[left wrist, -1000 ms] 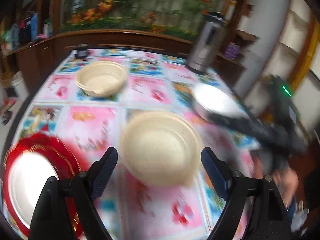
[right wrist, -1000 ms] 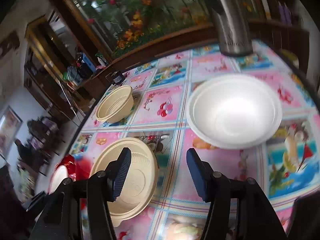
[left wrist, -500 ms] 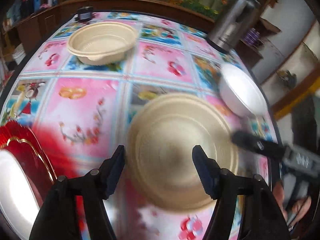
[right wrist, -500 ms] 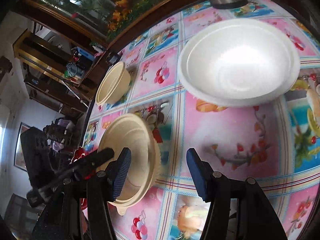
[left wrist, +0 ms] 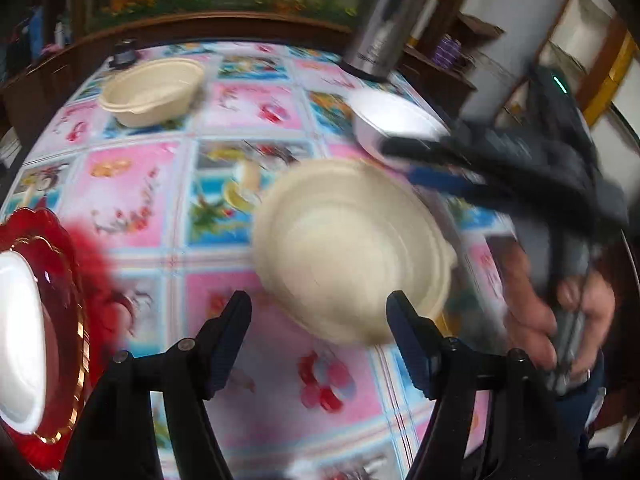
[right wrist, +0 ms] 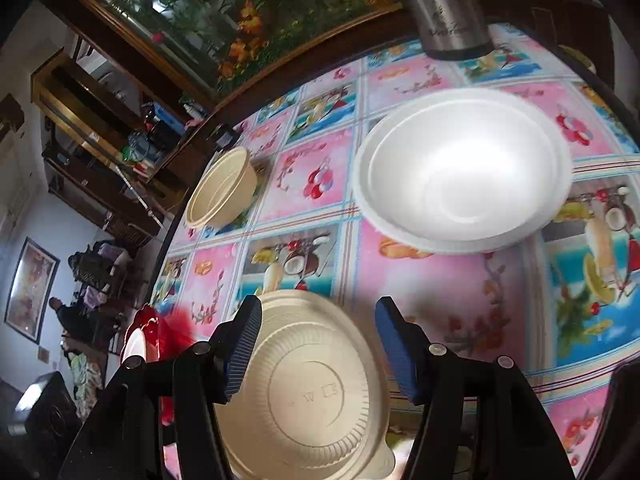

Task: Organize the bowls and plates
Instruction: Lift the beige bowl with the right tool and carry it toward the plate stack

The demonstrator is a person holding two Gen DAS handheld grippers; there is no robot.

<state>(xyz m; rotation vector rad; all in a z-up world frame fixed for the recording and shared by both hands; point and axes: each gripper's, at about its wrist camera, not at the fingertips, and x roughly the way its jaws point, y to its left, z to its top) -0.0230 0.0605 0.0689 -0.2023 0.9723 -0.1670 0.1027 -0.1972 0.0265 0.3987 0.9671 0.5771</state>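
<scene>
Bowls are what I am sorting, and the near beige bowl (left wrist: 352, 252) is my landmark. It sits on the patterned tablecloth (left wrist: 132, 184) just ahead of my left gripper (left wrist: 318, 334), whose jaws are opening with only its near rim between them, no pad pressing on it (motion blur hides any contact). My right gripper (right wrist: 318, 338) hovers over the same bowl from the other side, jaws parting too, gripping nothing; I judge both are spread wide enough to straddle a rim. Beyond the beige bowl, towards the steel flask (right wrist: 448, 8), lies the white bowl (right wrist: 460, 168). Further off at the table's far edge stands a second beige bowl (left wrist: 152, 90), likely the one this bowl should nest into. To the left of my landmark the red plate (left wrist: 60, 300) carries a white plate (left wrist: 18, 344), already stacked. My right hand (left wrist: 560, 312) grips its handle beside the bowl.
</scene>
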